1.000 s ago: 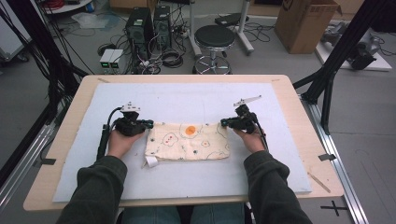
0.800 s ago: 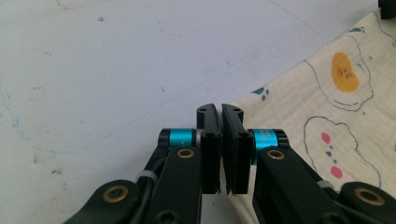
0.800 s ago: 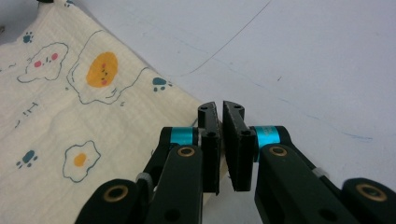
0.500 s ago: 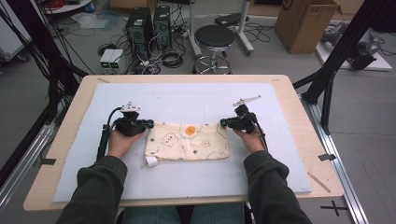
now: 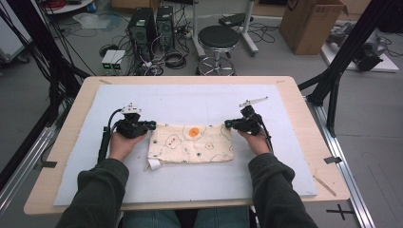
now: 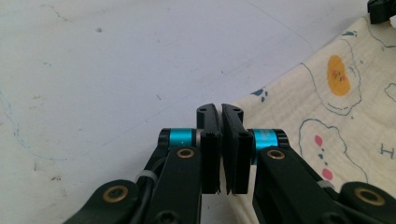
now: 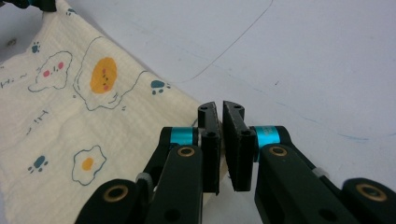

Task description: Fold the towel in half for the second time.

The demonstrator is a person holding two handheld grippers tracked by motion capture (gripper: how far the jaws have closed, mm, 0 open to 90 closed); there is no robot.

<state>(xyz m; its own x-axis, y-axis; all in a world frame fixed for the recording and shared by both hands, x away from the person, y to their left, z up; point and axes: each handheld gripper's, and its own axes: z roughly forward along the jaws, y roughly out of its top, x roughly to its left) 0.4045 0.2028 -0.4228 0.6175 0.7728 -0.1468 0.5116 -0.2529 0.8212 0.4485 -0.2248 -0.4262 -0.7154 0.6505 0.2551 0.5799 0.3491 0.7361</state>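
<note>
Both grippers, left gripper [image 5: 151,125] at 9 o'clock and right gripper [image 5: 227,124] at 3 o'clock, are pinching the cloth's [image 5: 192,145] top corners; lifting together probably comes next.

Hardly any change is to be seen across the last second — the left gripper [image 5: 151,126] and the right gripper [image 5: 228,124] are kept at the 9 and 3 o'clock far corners of the cloth [image 5: 191,143], closed on it, and no shift of the cloth is noted.
</note>
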